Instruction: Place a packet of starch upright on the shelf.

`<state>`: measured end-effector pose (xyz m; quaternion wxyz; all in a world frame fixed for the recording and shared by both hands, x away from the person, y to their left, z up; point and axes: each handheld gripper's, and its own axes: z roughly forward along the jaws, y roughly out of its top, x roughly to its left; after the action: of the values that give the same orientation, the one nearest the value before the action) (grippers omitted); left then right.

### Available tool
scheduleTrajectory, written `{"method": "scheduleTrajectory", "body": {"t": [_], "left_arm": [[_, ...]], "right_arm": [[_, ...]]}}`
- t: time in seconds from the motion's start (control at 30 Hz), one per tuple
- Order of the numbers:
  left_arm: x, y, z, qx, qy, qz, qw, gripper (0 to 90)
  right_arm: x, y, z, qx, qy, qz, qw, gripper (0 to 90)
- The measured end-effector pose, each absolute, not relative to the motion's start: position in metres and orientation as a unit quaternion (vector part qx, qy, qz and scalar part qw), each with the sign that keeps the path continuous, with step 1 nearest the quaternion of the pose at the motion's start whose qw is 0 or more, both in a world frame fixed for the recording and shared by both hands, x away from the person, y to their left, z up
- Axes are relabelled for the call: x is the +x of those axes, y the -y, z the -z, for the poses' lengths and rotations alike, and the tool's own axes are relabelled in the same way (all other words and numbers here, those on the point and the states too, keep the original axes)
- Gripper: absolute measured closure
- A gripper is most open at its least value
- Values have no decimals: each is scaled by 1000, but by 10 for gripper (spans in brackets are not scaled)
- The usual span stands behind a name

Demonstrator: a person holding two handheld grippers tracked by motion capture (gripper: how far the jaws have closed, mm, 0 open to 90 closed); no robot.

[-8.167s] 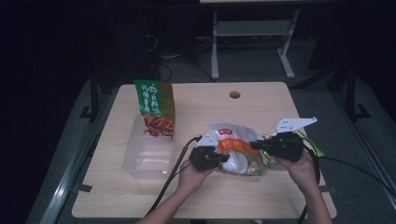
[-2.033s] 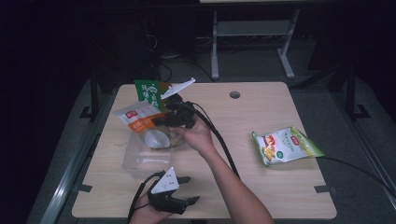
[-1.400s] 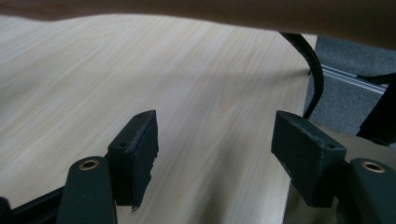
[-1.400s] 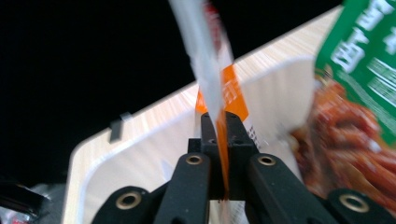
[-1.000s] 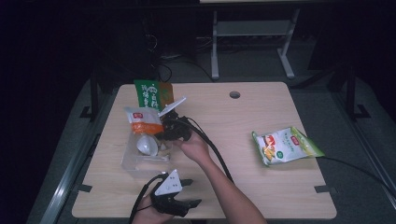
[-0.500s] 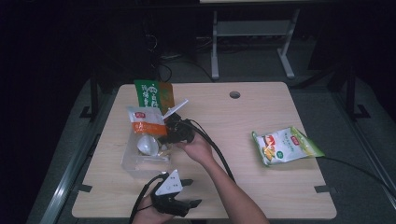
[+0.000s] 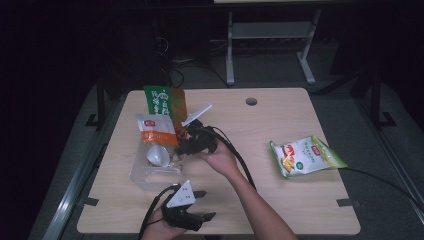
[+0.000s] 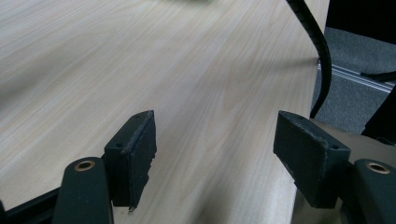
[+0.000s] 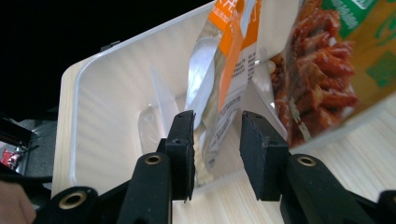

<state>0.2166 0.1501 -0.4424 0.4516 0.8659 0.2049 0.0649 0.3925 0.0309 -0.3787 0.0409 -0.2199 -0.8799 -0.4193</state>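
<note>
Risk: orange snack bag point(image 7: 157, 136) may tip out of the clear plastic bin point(image 7: 150, 172), since it stands tall against the wall and a pull-back could drag it.
Second risk: the green and red snack bag point(image 7: 166, 102) leans right behind it and could be knocked over by the same bump.
Right claw point(image 9: 212, 140): jaws narrow, slightly apart, the orange bag's edge between them; whether they pinch it or have let go, I cannot tell.
Left claw point(image 8: 215, 140): wide and holding nothing, low over the bench point(image 7: 280, 200) at its near edge.
Orange bag's place: inside the bin, upright, its top above the rim.
Yellow-green chip bag point(image 7: 306, 156): flat on the bench, well apart to the right.
Change from earlier: the orange bag was at the bench's middle in both claws; two seconds ago it hung above the bin, and now it sits lower, inside.
</note>
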Motion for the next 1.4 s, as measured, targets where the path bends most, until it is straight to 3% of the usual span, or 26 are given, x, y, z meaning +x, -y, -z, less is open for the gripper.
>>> {"method": "scheduleTrajectory", "body": {"t": [0.83, 1.4], "left_arm": [[220, -148, 445, 868, -206, -65, 447, 295], [222, -148, 446, 868, -206, -65, 448, 295]], "right_arm": [[374, 48, 372, -264, 865, 426, 26, 577], [351, 103, 387, -295, 850, 435, 30, 538]]}}
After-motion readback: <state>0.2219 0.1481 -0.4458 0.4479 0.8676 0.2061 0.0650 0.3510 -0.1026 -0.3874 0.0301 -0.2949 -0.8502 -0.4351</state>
